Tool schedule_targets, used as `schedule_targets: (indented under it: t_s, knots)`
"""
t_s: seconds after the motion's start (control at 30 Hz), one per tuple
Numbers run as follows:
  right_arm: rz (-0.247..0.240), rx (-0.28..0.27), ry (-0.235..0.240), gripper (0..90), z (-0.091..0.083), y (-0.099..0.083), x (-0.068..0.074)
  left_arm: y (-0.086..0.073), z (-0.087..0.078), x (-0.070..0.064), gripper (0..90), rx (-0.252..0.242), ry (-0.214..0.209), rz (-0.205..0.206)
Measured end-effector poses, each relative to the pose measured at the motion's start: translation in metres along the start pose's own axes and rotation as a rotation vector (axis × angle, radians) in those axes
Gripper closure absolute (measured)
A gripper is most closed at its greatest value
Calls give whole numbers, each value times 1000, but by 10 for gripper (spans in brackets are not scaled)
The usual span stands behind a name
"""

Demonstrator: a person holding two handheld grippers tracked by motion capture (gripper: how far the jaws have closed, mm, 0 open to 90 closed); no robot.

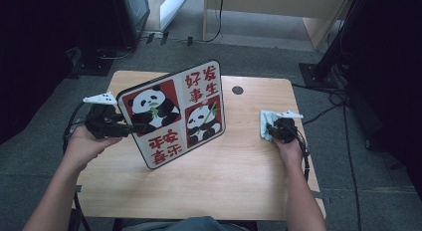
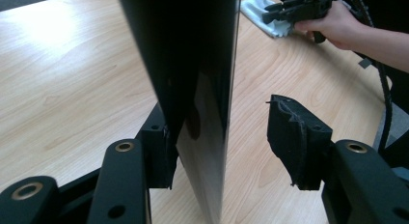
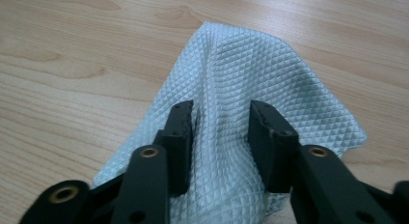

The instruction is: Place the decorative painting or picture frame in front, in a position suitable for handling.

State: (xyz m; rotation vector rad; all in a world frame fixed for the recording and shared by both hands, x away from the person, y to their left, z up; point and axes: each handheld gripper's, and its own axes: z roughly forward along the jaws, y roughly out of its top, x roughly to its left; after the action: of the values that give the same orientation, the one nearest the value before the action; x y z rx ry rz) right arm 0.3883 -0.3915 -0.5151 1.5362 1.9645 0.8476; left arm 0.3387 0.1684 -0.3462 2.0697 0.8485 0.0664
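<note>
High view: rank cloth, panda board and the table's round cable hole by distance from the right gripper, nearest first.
From the right gripper:
1. Cloth: right table edge, under and between its fingers, touching.
2. Cable hole: far side of the table, up and to the left.
3. Panda board: left of centre, standing tilted, its left edge at the left gripper.
Hole and board's near edge are close; that order is tentative.

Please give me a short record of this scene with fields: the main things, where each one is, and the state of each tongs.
Held thing: panda board, standing tilted on its lower edge on the wooden table
Left tongs: around the board's edge; one jaw touches it, the other stands apart, so open
Cloth: pale blue cloth, lying on the table near its right edge
Right tongs: jaws on both sides of a raised fold of the cloth; whether they pinch it is unclear
Likely work: wiping the board with the cloth, as a guess
</note>
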Motion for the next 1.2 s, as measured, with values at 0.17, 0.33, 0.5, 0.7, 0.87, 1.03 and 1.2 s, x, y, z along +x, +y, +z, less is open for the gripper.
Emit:
schedule_targets:
  t_s: [0.17,0.33,0.5,0.7,0.87,1.03,1.2]
  knots:
    - [54,32,24,775,-3,3,-4,-2,-1,0,549,-1,-6,-8]
    - [104,76,69,813,-6,7,-9,-4,4,1,597,10,-15,-16]
    - [138,90,113,820,-12,11,-12,-6,7,2,657,5,-12,-25]
    - [115,70,146,821,-19,16,-6,-9,7,3,706,-7,-21,-36]
    - [90,42,181,820,-27,21,2,-10,7,1,741,-6,-33,-31]
    - [71,29,227,819,-33,26,12,-12,7,-3,773,-10,-45,-32]
    - [57,15,271,820,-40,32,24,-14,7,-6,801,-18,-66,-41]
